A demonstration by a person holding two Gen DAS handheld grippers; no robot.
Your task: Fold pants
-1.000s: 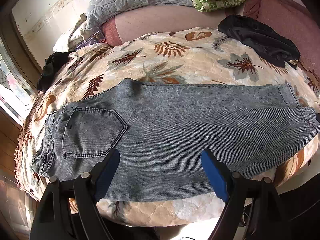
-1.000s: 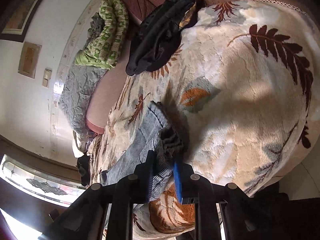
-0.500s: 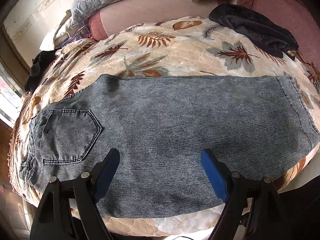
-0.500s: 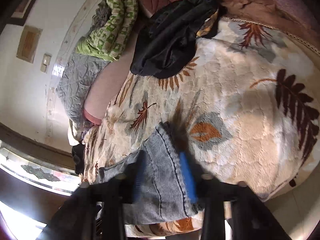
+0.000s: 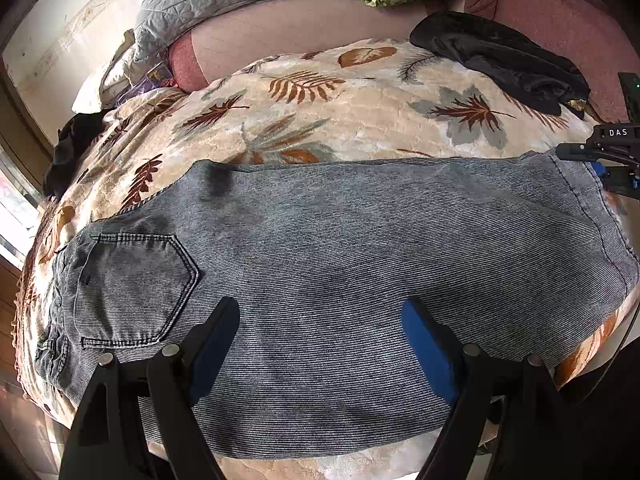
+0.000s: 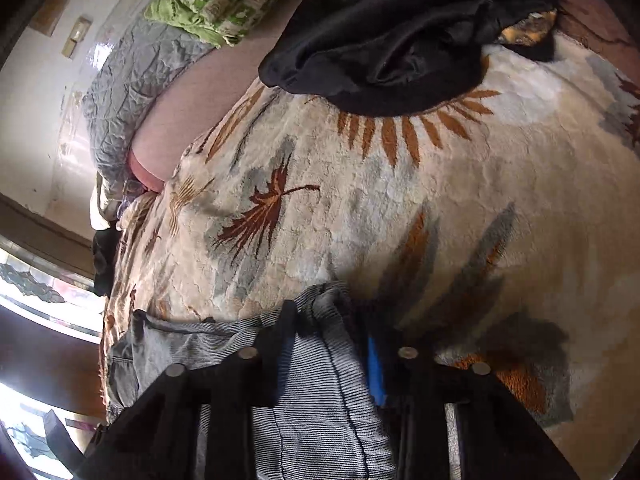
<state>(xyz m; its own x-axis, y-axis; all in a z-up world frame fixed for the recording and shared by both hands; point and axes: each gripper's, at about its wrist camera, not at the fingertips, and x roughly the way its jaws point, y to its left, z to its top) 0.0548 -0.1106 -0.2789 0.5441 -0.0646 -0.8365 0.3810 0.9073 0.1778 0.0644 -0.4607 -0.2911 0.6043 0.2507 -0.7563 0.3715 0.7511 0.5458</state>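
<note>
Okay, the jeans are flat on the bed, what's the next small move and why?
Probably lift the hem with the right gripper and carry it toward the waistband. Its jaws have just been closing with the hem between them; the jeans lie flat, and the left gripper hangs open above them.

Only readable txt: "DAS" on right gripper (image 5: pixel 618 162) body, left-wrist view.

The right tool (image 6: pixel 332 344) has shifted along the pants (image 6: pixel 320 400) hem, its jaws just closing on it.
</note>
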